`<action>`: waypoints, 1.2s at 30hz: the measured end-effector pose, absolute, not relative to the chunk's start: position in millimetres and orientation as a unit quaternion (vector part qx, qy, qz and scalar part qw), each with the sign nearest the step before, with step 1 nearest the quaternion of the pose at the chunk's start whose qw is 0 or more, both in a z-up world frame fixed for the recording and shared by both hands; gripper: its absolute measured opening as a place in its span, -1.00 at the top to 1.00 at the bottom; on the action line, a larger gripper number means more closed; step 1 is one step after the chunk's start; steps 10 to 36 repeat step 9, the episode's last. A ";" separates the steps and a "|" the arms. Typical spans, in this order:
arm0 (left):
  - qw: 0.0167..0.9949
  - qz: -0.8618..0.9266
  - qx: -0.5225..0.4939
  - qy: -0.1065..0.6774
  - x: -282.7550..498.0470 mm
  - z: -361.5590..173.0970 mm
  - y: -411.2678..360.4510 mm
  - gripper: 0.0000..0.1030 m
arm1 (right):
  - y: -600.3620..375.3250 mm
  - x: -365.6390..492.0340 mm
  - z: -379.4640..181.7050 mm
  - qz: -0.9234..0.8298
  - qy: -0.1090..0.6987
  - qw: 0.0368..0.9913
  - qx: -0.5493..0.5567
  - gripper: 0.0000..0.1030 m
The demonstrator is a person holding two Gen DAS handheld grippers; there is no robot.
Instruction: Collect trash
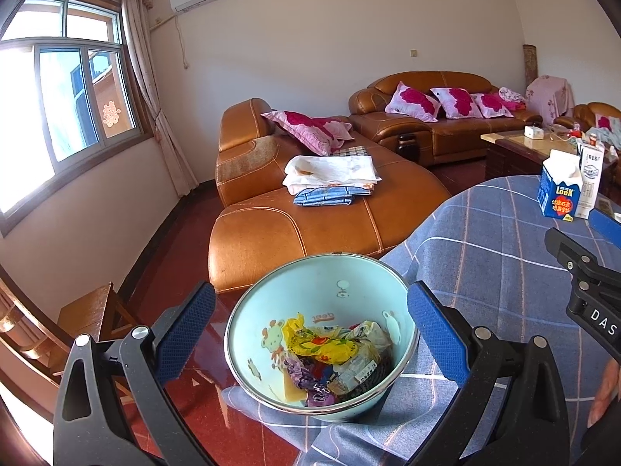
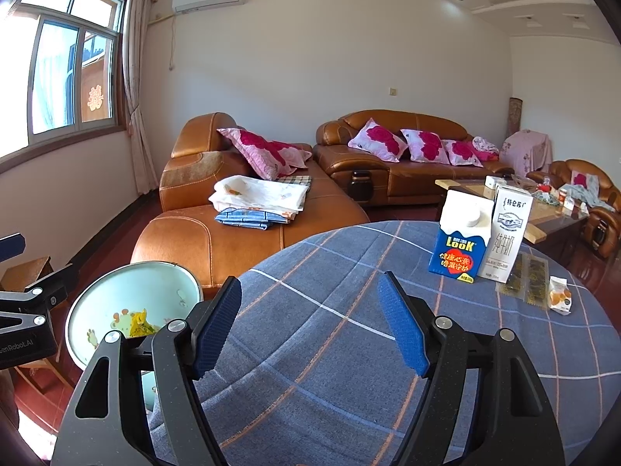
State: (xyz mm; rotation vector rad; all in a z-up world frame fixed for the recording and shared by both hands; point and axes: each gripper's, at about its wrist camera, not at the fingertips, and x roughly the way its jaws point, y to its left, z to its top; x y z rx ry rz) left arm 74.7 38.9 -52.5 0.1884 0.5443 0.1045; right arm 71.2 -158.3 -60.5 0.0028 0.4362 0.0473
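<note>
Blue-padded fingers of the left gripper (image 1: 310,334) stand apart around the wrapper-filled bin (image 1: 322,334), lower centre. Right gripper (image 2: 310,330) gapes empty over the checked tablecloth (image 2: 485,349); two cartons (image 2: 481,240) stand at right.

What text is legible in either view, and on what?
"LOOK": blue carton, front; red Chinese lines below too small to read.
"纯牛奶": white milk carton; top brand line blurred.
"deer": inside the trash bin, upside down.
"DAS", cut off: right claw body, in the left view.
"enRobot.AI", cut off: left claw body, in the right view.
Snack packet: unreadable.
</note>
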 end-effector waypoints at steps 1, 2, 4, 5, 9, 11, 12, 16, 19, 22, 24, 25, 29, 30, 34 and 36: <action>0.957 0.050 0.091 0.270 75.3 -52.4 39.3 -0.88 | -158.4 71.4 -60.4 0.024 0.217 0.976 0.001 -0.44; 0.957 0.049 0.089 0.272 75.5 -52.4 40.1 -0.88 | -158.6 71.7 -60.1 0.024 0.218 0.976 0.000 -0.44; 0.957 0.045 0.083 0.275 76.4 -51.9 41.9 -0.88 | -159.2 72.0 -59.7 0.024 0.218 0.976 0.000 -0.44; 0.957 0.043 0.082 0.276 76.6 -52.0 41.9 -0.88 | -158.9 71.7 -59.6 0.023 0.218 0.976 0.001 -0.44; 0.957 0.042 0.085 0.275 76.3 -52.2 40.4 -0.89 | -160.2 72.1 -58.6 0.023 0.217 0.976 0.001 -0.45; 0.957 0.042 0.085 0.275 76.3 -52.2 40.4 -0.89 | -160.2 72.1 -58.6 0.023 0.217 0.976 0.001 -0.45; 0.957 0.042 0.085 0.275 76.3 -52.2 40.4 -0.89 | -160.2 72.1 -58.6 0.023 0.217 0.976 0.001 -0.45; 0.957 0.042 0.085 0.275 76.3 -52.2 40.4 -0.89 | -160.2 72.1 -58.6 0.023 0.217 0.976 0.001 -0.45; 0.957 0.042 0.085 0.275 76.3 -52.2 40.4 -0.89 | -160.2 72.1 -58.6 0.023 0.217 0.976 0.001 -0.45; 0.957 0.042 0.085 0.275 76.3 -52.2 40.4 -0.89 | -160.2 72.1 -58.6 0.023 0.217 0.976 0.001 -0.45; 0.957 0.042 0.085 0.275 76.3 -52.2 40.4 -0.89 | -160.2 72.1 -58.6 0.023 0.217 0.976 0.001 -0.45; 0.957 0.042 0.085 0.275 76.3 -52.2 40.4 -0.89 | -160.2 72.1 -58.6 0.023 0.217 0.976 0.001 -0.45; 0.957 0.042 0.085 0.275 76.3 -52.2 40.4 -0.89 | -160.2 72.1 -58.6 0.023 0.217 0.976 0.001 -0.45; 0.957 0.042 0.085 0.275 76.3 -52.2 40.4 -0.89 | -160.2 72.1 -58.6 0.023 0.217 0.976 0.001 -0.45; 0.957 0.042 0.085 0.275 76.3 -52.2 40.4 -0.89 | -160.2 72.1 -58.6 0.023 0.217 0.976 0.001 -0.45; 0.957 0.042 0.085 0.275 76.3 -52.2 40.4 -0.89 | -160.2 72.1 -58.6 0.023 0.217 0.976 0.001 -0.45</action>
